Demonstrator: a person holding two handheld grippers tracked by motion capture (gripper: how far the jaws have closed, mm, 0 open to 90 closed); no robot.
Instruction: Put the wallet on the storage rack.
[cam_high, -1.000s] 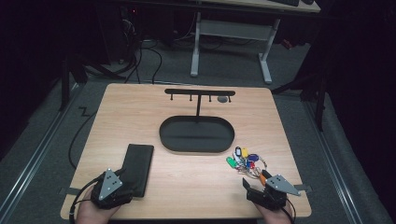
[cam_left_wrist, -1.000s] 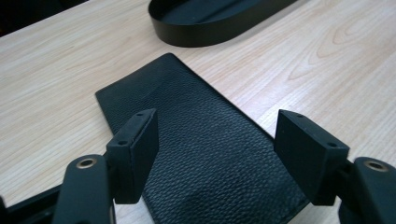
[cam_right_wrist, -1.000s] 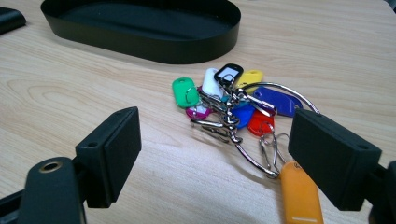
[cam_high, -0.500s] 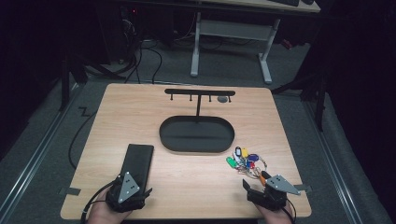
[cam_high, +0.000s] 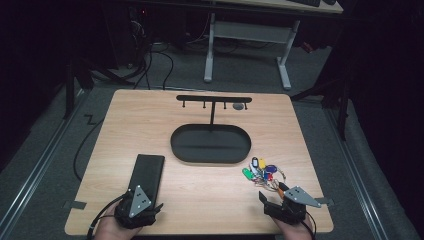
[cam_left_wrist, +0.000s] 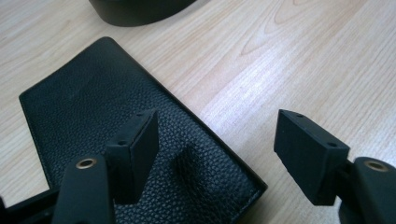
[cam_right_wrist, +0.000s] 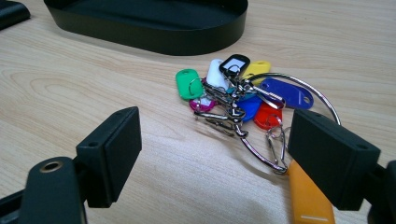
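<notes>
My left gripper (cam_left_wrist: 215, 154) fingers spread over black wallet (cam_left_wrist: 116, 126) corner. My right gripper (cam_right_wrist: 215, 154) fingers spread near keys (cam_right_wrist: 238, 98) on worktop (cam_high: 150, 125).

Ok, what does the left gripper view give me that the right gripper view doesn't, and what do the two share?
Left gripper view alone: the grain of the black leather wallet, lying flat, with the open left gripper above its near corner, one jaw over the leather and the other over bare wood. Right gripper view alone: the bunch of coloured plastic key tags on a wire ring, with the open right gripper short of it, jaws apart. Both: the light wooden table and the black oval tray beyond.
</notes>
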